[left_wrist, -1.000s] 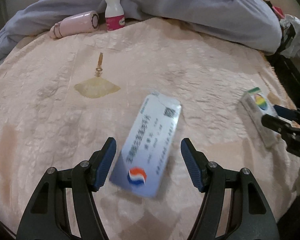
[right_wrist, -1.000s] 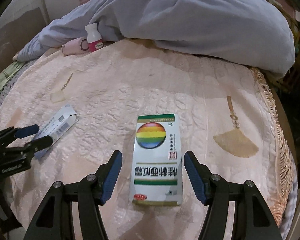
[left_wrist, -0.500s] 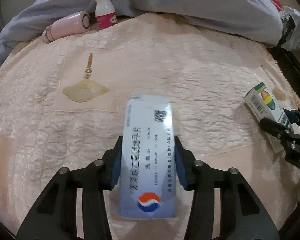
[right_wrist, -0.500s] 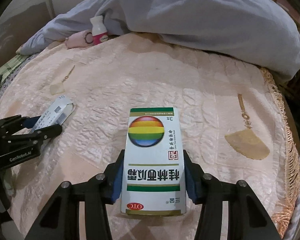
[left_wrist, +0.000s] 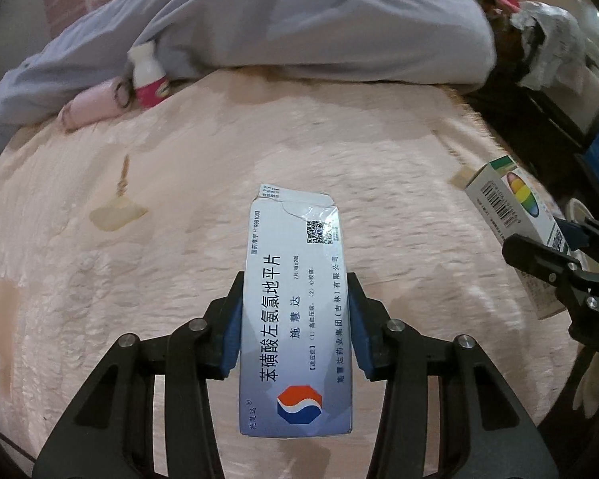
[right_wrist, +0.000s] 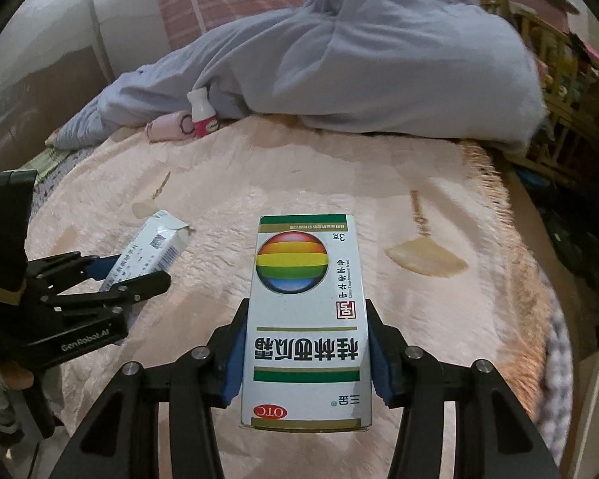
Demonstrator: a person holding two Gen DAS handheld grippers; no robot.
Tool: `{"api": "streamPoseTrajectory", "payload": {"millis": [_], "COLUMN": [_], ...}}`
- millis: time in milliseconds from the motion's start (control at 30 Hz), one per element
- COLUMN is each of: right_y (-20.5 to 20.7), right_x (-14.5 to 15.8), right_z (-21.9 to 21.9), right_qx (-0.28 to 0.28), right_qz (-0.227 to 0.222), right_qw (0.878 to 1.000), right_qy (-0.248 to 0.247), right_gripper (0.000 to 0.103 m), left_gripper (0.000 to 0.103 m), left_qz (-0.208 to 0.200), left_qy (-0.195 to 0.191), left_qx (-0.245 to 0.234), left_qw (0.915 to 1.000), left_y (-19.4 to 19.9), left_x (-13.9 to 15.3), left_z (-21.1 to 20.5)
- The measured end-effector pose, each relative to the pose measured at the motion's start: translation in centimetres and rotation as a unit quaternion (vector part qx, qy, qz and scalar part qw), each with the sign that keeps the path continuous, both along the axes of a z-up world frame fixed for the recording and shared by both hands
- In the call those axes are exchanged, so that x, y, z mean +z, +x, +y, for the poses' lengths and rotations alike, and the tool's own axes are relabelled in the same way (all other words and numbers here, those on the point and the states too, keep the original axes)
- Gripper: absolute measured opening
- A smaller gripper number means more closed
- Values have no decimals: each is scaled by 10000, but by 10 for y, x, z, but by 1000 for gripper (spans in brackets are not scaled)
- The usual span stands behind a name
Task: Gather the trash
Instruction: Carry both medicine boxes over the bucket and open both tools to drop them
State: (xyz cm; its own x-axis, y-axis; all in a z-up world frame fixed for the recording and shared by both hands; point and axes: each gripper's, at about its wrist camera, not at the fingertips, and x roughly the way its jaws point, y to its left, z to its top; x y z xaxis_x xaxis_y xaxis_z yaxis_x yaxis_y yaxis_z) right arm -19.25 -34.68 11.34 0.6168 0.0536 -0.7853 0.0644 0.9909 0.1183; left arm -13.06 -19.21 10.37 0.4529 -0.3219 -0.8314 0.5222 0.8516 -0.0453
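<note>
My left gripper (left_wrist: 295, 307) is shut on a pale blue medicine box (left_wrist: 295, 299) with a torn far end and holds it above the pink bedspread (left_wrist: 219, 183). My right gripper (right_wrist: 305, 339) is shut on a white and green medicine box (right_wrist: 307, 303) with a rainbow ball, also lifted off the bed. In the left wrist view the right gripper (left_wrist: 555, 255) and its box (left_wrist: 511, 215) show at the right edge. In the right wrist view the left gripper (right_wrist: 116, 275) and its box (right_wrist: 155, 247) show at the left.
A small white bottle with a pink label (left_wrist: 147, 80) and a pink cylinder (left_wrist: 96, 103) lie at the far edge against a grey-blue duvet (left_wrist: 299, 20). Cluttered furniture (left_wrist: 551, 52) stands past the bed's right edge. Fan patterns (right_wrist: 423, 255) mark the bedspread.
Both grippers closed on their boxes and have lifted them off the bedspread. Both views have risen and tilted, so the duvet and room behind show more.
</note>
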Motion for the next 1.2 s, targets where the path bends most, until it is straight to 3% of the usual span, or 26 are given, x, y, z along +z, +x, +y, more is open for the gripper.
{"api": "streamPoseTrajectory", "payload": {"millis": [667, 1200], "right_y": [-104, -183], "right_x": [40, 39], "right_z": [-111, -195], "right_qx": [-1266, -2274], "right_qz": [-276, -266], "right_qw": [9916, 9734], "right_qy": [-29, 37], "right_gripper": [49, 49], "left_gripper": [43, 43], "left_qz": [-354, -362], "left_qy": [-207, -244], "left_qx": [-1050, -1935], "left_qw": [9936, 9801], "left_y": [-64, -113], "left_x": [45, 51], "left_z": [-123, -221]}}
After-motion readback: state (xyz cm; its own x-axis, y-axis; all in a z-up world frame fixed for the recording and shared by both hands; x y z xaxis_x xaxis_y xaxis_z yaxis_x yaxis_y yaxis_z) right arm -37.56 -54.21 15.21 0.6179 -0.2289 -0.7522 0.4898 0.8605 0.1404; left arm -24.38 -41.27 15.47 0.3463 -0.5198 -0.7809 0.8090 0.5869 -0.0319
